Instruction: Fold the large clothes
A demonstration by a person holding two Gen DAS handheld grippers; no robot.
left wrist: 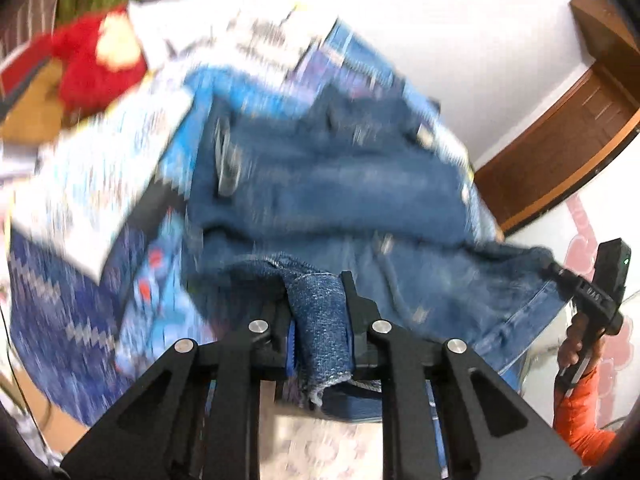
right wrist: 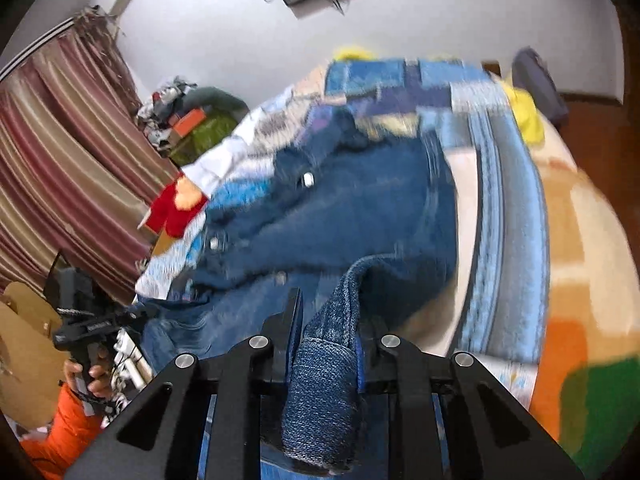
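A large pair of blue jeans [left wrist: 328, 184] lies spread over a bed; it also shows in the right wrist view [right wrist: 352, 208]. My left gripper [left wrist: 318, 300] is shut on a bunched edge of the jeans, with denim hanging between its fingers. My right gripper [right wrist: 332, 320] is shut on another edge of the jeans. The right gripper also shows at the far right of the left wrist view [left wrist: 560, 276], pinching the jeans. The left gripper shows at the lower left of the right wrist view [right wrist: 144, 312]. Both views are blurred.
The bed has a blue and white patterned cover [left wrist: 80, 208]. A red soft toy [left wrist: 100, 60] lies at its far side. A striped curtain [right wrist: 60, 160] hangs at the left. A brown wooden door [left wrist: 568, 128] stands right. A yellow cloth [right wrist: 528, 116] lies beyond the jeans.
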